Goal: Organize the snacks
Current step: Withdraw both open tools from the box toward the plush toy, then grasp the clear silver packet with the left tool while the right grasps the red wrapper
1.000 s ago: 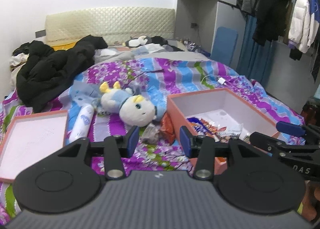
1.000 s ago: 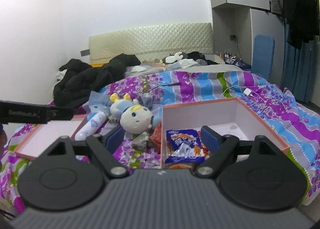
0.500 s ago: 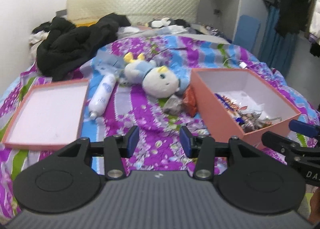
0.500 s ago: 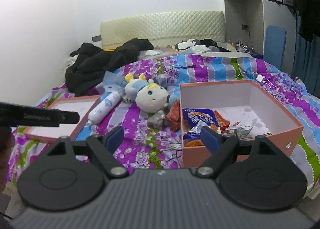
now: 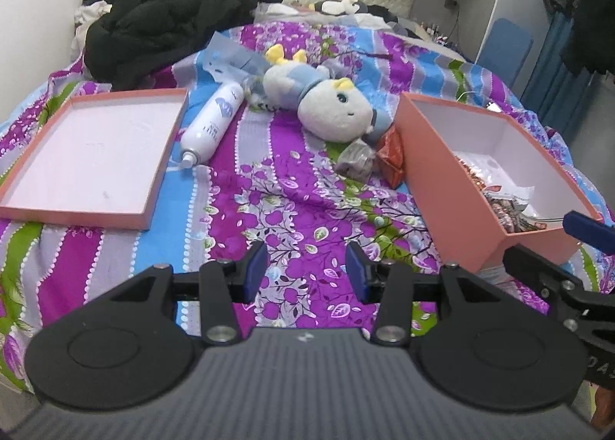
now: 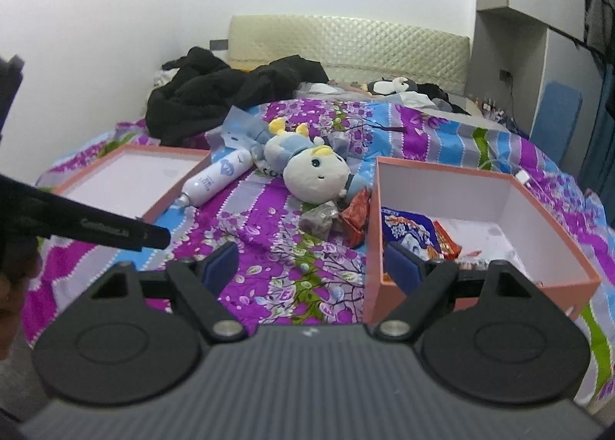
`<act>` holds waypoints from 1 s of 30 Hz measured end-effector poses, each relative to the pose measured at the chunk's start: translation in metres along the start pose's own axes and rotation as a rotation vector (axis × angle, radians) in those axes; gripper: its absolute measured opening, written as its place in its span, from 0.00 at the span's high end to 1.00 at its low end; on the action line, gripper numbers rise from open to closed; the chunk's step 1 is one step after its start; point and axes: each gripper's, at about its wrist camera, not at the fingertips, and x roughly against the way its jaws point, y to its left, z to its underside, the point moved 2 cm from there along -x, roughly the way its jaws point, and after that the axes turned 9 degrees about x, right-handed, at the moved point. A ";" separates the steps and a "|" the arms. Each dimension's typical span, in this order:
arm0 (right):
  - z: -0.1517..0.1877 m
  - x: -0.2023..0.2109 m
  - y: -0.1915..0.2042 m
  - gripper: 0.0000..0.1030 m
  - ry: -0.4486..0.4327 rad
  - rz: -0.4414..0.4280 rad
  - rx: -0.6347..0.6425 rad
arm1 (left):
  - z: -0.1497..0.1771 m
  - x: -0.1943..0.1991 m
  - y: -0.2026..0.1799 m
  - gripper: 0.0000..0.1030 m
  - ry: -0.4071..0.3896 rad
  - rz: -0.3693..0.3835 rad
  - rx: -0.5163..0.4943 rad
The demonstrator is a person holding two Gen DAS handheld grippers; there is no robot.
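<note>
Your left gripper (image 5: 305, 272) and right gripper (image 6: 313, 267) both hang spread wide, holding nothing, above the bedspread (image 5: 292, 209); snack packets (image 6: 419, 236) sit in the pink box (image 6: 480, 286) on the right, with a red packet (image 6: 355, 217) just left of it

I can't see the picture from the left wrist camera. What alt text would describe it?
An open left gripper hovers over a purple floral bedspread. To its right, a pink box holds snack packets; a red snack packet and a grey snack packet lie just outside it, near a plush toy, white bottle and box lid.
</note>
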 end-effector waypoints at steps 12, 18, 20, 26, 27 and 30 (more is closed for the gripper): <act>0.003 -0.068 0.028 0.49 0.057 0.067 0.168 | -0.030 -0.059 0.012 0.51 0.022 0.006 -0.016; 0.006 -0.114 0.037 0.59 0.097 0.119 0.214 | -0.051 -0.099 0.018 0.51 0.023 0.024 -0.014; 0.006 -0.129 0.039 0.59 0.104 0.149 0.225 | -0.061 -0.115 0.020 0.51 0.028 0.048 -0.001; 0.001 -0.179 0.040 0.59 0.131 0.255 0.250 | -0.097 -0.166 0.016 0.51 0.083 0.183 0.004; 0.000 -0.187 0.039 0.59 0.138 0.265 0.250 | -0.102 -0.174 0.014 0.51 0.086 0.193 -0.006; 0.002 -0.213 0.040 0.59 0.163 0.308 0.284 | -0.120 -0.202 0.009 0.51 0.116 0.248 -0.026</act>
